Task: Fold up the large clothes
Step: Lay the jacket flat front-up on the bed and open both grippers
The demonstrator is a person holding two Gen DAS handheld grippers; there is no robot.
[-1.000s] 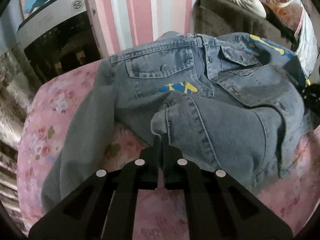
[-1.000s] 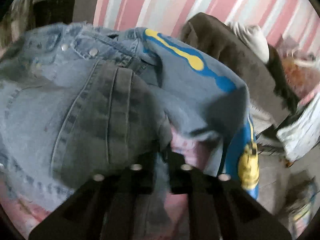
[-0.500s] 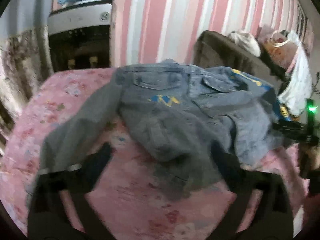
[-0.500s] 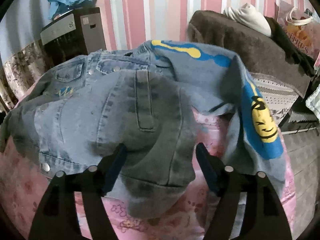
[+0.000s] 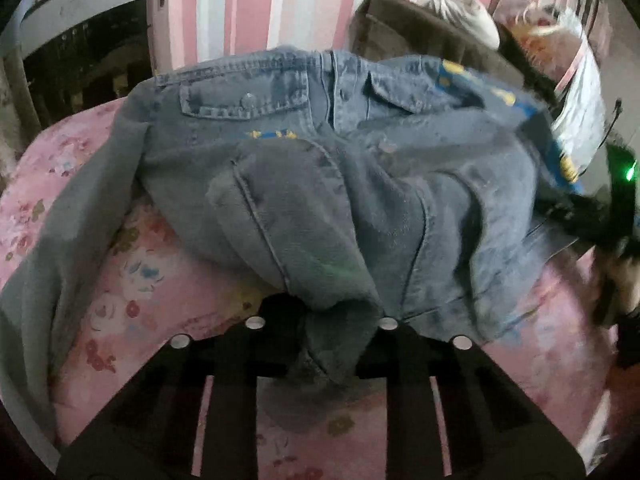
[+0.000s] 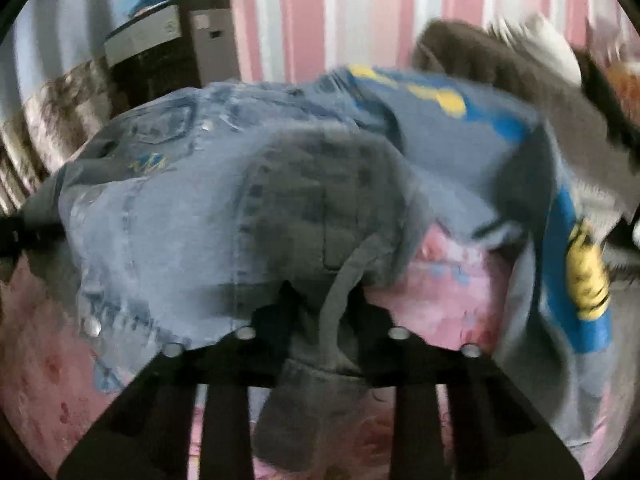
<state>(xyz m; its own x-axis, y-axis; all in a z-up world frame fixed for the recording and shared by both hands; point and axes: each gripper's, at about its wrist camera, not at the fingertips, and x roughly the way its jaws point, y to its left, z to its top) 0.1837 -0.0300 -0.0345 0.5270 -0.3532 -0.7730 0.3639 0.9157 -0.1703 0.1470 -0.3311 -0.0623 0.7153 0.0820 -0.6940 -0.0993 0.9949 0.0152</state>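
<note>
A blue denim jacket (image 5: 320, 168) with blue and yellow prints lies front up on a pink floral bedsheet (image 5: 140, 280), its lower part folded up over the chest. My left gripper (image 5: 328, 320) is at the near fold edge. Its jaws are closing, and a bunched roll of denim fills the gap between them. In the right wrist view the jacket (image 6: 240, 200) is blurred. My right gripper (image 6: 320, 312) is likewise closing its jaws on a fold of hem. That gripper also shows as a black shape with a green light, the right gripper (image 5: 592, 220).
A pink and white striped wall (image 5: 280, 0) stands behind the bed. A brown blanket (image 5: 420, 28) with white items on it lies at the back right. A dark cabinet (image 5: 80, 60) stands at the back left. Bare sheet (image 6: 448, 280) shows under the printed sleeve (image 6: 572, 264).
A second ago both grippers were shut on denim. Half a second ago both stood wide open, drawn back. Now both have come forward and closed on the near fold.
</note>
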